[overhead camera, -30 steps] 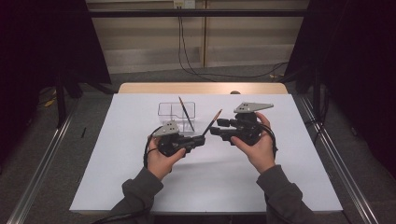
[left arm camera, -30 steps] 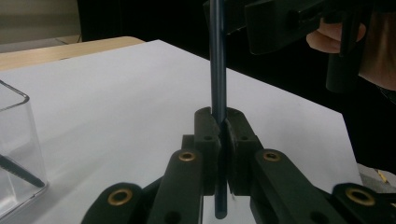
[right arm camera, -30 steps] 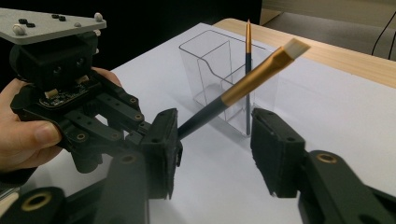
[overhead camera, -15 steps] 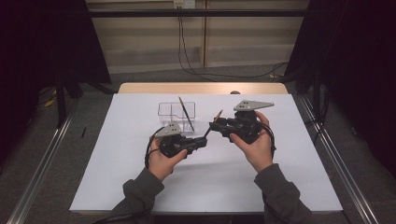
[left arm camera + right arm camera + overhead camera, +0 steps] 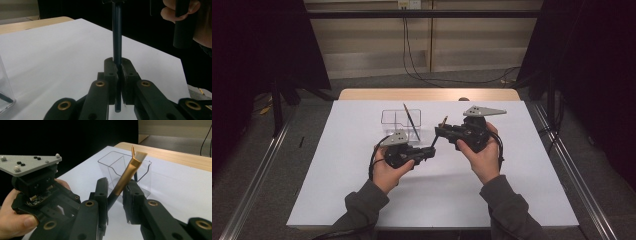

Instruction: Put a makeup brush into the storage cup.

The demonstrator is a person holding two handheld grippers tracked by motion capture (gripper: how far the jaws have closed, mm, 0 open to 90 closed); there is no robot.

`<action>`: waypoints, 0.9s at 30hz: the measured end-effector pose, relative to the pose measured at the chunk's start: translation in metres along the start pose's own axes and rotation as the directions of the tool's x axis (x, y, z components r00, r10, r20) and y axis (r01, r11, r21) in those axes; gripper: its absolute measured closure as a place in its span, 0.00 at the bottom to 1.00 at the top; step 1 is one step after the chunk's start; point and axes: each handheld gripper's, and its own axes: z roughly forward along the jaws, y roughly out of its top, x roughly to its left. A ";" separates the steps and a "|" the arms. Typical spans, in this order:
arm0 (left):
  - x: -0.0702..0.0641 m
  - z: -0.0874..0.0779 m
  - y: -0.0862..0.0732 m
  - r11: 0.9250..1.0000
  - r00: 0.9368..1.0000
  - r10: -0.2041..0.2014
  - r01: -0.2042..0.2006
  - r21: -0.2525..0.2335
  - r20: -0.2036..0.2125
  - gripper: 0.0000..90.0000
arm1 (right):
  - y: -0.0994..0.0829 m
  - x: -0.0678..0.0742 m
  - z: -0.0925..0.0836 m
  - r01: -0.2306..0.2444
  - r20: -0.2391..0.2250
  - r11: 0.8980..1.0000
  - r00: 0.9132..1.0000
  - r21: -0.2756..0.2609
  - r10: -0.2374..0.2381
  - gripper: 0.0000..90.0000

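A thin brush [image 5: 438, 135] with a dark handle and a gold metal end is held up over the white table cover [image 5: 337, 165], between the two grippers. The left gripper [image 5: 119, 75] has its jaws squeezed tight on the dark handle, and in the left gripper view the handle runs straight up between the jaws. The gold end with its pale tip [image 5: 140, 156] sticks up between the jaws of the right gripper [image 5: 117, 195]. Those jaws have just been closing around it. One side of the brush rests on a jaw, but a gap shows on the other side (so they are not squeezing it).

Just behind the brush stands a clear plastic box [image 5: 392, 119] with two parts. Another thin dark brush [image 5: 411, 121] leans inside it, with its top poking out over the rim.

The left hand [image 5: 387, 170] and the right hand [image 5: 479, 155] each hold a gripper from below. They are close together near the middle of the table. Past the white cover, the wooden table edge [image 5: 362, 94] shows at the far side.
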 end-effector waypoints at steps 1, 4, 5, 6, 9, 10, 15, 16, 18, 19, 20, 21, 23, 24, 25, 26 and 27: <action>0.000 0.000 0.000 1.000 1.000 -0.001 0.001 0.001 0.002 0.95 | 0.000 0.000 0.000 -0.004 -0.005 1.000 1.000 -0.002 0.004 0.85; 0.000 0.002 0.000 1.000 1.000 -0.006 0.006 -0.004 0.004 0.94 | -0.001 0.001 0.001 -0.006 -0.008 1.000 1.000 -0.011 0.006 0.87; -0.001 0.002 -0.001 1.000 1.000 -0.007 0.007 -0.004 0.004 0.94 | -0.001 0.001 0.001 -0.007 -0.012 1.000 1.000 -0.014 0.007 0.88; -0.001 0.003 -0.001 1.000 1.000 -0.012 0.012 -0.004 0.006 0.94 | -0.001 0.002 0.001 -0.007 -0.012 1.000 1.000 -0.017 0.007 0.88; -0.002 0.005 -0.001 1.000 1.000 -0.015 0.015 -0.005 0.010 0.94 | -0.001 0.003 0.001 -0.016 -0.023 0.999 1.000 -0.027 0.016 0.89; -0.002 0.006 -0.001 1.000 1.000 -0.009 0.009 -0.002 0.013 0.94 | -0.001 0.003 0.002 -0.019 -0.023 0.999 1.000 -0.031 0.019 0.90; -0.004 0.009 0.000 1.000 1.000 -0.016 0.016 -0.001 0.017 0.93 | -0.001 0.004 0.002 -0.026 -0.025 0.999 0.999 -0.041 0.025 0.91; -0.004 0.009 0.000 1.000 1.000 -0.013 0.013 0.005 0.019 0.93 | -0.001 0.005 0.002 -0.027 -0.030 0.999 0.999 -0.041 0.026 0.92; -0.004 0.011 0.000 1.000 1.000 -0.014 0.014 0.004 0.019 0.93 | -0.002 0.005 0.002 -0.029 -0.030 0.999 0.999 -0.040 0.028 0.92; -0.005 0.011 0.000 1.000 1.000 -0.016 0.016 0.007 0.017 0.93 | -0.002 0.005 0.002 -0.029 -0.030 0.999 0.999 -0.041 0.028 0.92; -0.005 0.011 0.000 1.000 1.000 -0.018 0.018 0.009 0.017 0.93 | -0.002 0.005 0.003 -0.028 -0.032 0.999 0.999 -0.041 0.027 0.93; -0.005 0.012 0.000 1.000 1.000 -0.014 0.013 0.013 0.018 0.93 | -0.002 0.005 0.003 -0.028 -0.032 0.999 0.999 -0.041 0.027 0.93; -0.005 0.012 0.000 1.000 1.000 -0.022 0.022 0.012 0.020 0.93 | -0.002 0.005 0.003 -0.032 -0.036 0.999 0.999 -0.041 0.031 0.93; -0.004 0.012 0.000 1.000 1.000 -0.020 0.020 0.013 0.022 0.93 | -0.002 0.005 0.003 -0.032 -0.034 0.999 0.999 -0.041 0.031 0.93; -0.004 0.012 0.000 1.000 1.000 -0.020 0.020 0.012 0.020 0.93 | -0.002 0.005 0.003 -0.033 -0.036 0.999 0.999 -0.042 0.032 0.93; -0.004 0.013 0.000 1.000 1.000 -0.021 0.021 0.012 0.022 0.93 | -0.002 0.005 0.003 -0.032 -0.036 0.999 0.999 -0.042 0.031 0.93; -0.004 0.013 0.000 1.000 0.999 -0.021 0.021 0.012 0.024 0.93 | -0.002 0.006 0.003 -0.031 -0.035 0.999 0.999 -0.043 0.030 0.93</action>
